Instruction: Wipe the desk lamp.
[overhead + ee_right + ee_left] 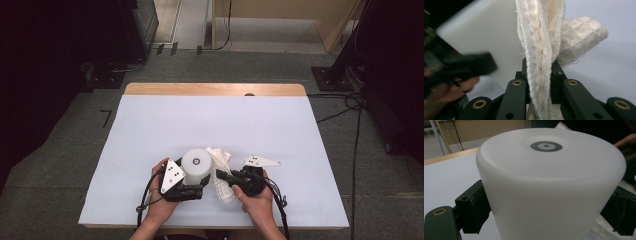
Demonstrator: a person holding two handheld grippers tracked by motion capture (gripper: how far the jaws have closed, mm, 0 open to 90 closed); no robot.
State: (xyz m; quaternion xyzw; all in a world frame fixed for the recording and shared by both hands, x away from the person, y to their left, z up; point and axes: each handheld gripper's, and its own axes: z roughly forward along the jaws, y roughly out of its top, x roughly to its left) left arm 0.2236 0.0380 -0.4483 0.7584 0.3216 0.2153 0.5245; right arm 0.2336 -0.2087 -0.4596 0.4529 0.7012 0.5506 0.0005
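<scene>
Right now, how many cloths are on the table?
1: the cloth hangs bunched from the right gripper, right beside the white cylinder. More may hide behind it.

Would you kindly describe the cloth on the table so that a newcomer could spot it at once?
On the white-covered table, look at the near edge, where two hands work. The cream waffle-weave cloth hangs bunched in the right gripper, just right of a white upturned cup. It is the one soft, textured, frayed thing among smooth white and black ones.
</scene>
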